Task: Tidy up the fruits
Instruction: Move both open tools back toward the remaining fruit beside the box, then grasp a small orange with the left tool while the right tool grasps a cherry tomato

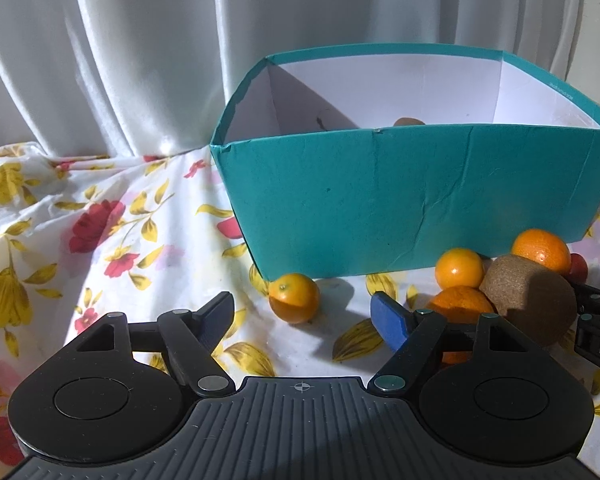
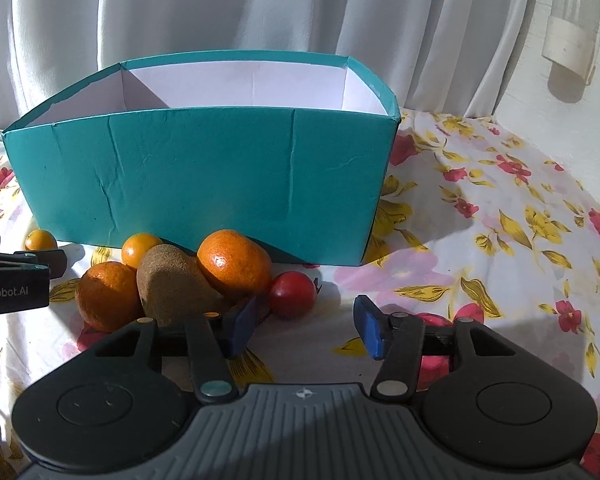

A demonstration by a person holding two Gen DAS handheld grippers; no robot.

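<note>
A teal box (image 1: 400, 192) with a white inside stands on the flowered cloth; it also shows in the right wrist view (image 2: 204, 176). A brown fruit (image 1: 409, 122) peeks over its rim. In front lie a small orange (image 1: 294, 298), other oranges (image 1: 460, 268) (image 2: 234, 262) (image 2: 108, 300), a kiwi (image 1: 528, 300) (image 2: 172, 288) and a small red fruit (image 2: 293, 294). My left gripper (image 1: 304, 318) is open and empty, just before the small orange. My right gripper (image 2: 306, 326) is open and empty, just before the red fruit.
A white curtain (image 1: 140, 60) hangs behind the box. The flowered cloth (image 2: 500, 220) spreads to the right of the box, with a white wall fitting (image 2: 568, 44) above it. The left gripper's body (image 2: 12, 280) shows at the left edge of the right wrist view.
</note>
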